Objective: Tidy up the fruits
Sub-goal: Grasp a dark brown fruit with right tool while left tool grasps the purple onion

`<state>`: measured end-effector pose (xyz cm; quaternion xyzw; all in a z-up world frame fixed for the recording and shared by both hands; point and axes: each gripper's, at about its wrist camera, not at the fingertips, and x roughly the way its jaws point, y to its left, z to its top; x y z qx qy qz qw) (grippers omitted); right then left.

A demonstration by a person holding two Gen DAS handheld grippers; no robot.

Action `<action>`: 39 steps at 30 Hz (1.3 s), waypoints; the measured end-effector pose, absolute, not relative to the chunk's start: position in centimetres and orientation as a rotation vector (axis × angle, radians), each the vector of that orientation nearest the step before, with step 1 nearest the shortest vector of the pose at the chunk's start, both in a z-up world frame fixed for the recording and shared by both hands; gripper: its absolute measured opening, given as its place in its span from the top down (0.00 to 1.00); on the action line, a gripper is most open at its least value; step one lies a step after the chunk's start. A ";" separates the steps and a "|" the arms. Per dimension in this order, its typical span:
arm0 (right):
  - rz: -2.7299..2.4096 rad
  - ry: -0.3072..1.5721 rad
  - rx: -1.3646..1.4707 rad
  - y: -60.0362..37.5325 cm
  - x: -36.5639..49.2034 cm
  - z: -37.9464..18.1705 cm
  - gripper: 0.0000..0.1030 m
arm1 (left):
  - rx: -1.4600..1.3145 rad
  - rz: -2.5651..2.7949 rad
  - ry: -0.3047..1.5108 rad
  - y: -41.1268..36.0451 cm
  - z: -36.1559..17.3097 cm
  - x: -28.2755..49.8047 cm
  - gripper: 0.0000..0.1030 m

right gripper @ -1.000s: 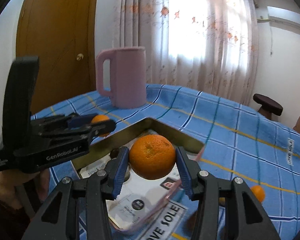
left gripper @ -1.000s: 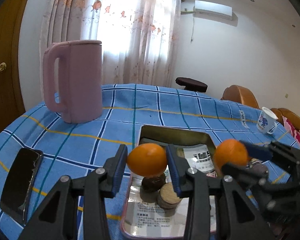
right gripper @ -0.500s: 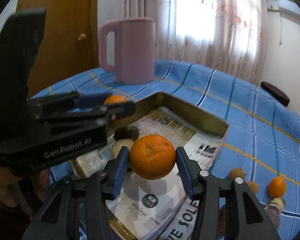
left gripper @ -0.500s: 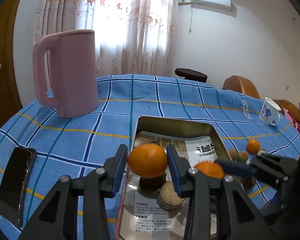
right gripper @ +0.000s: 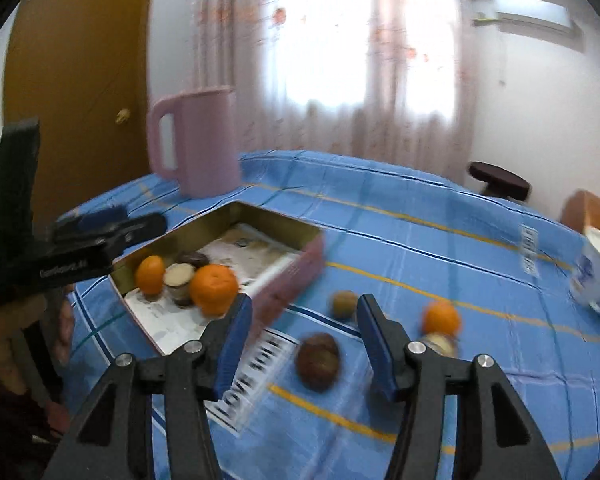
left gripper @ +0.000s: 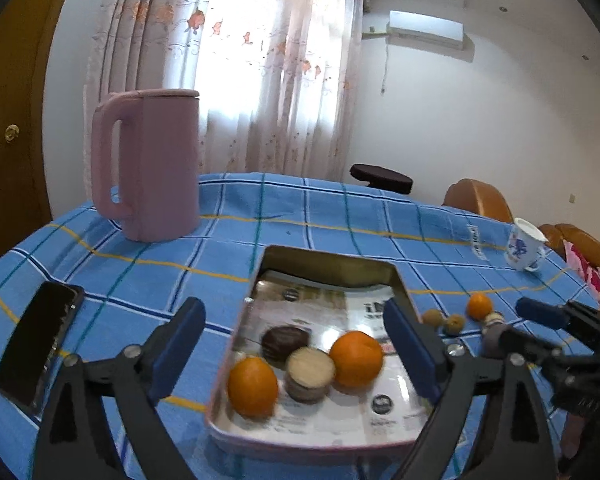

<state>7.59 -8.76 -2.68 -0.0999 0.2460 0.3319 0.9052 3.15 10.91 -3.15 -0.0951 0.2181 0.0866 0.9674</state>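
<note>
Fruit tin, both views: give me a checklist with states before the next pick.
1. Both oranges lie in the tin: orange and orange: ok.
2. Left gripper empty, opening: ok.
3. Right gripper empty, opening: ok.
4. Loose fruit left on the cloth: small orange, brown fruit: not ok.
5. Brown fruit lined up between right gripper's fingers: ok.
6. Right view sharp: not ok.
</note>
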 end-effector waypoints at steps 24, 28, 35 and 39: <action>0.521 0.645 -0.682 -2.0 9.7 -8.2 0.66 | -0.197 0.155 0.423 10.1 -3.2 2.1 0.06; 0.595 0.590 -0.501 -4.4 9.1 -5.6 0.66 | -0.191 0.146 0.420 9.6 -2.9 2.2 0.06; 0.518 0.471 -0.262 -11.7 8.1 -1.2 0.66 | -0.116 0.035 0.442 4.4 -2.1 3.9 0.06; 0.414 0.485 -0.188 -15.7 9.6 -1.5 0.66 | -0.081 -0.038 0.464 0.7 -2.1 5.1 0.06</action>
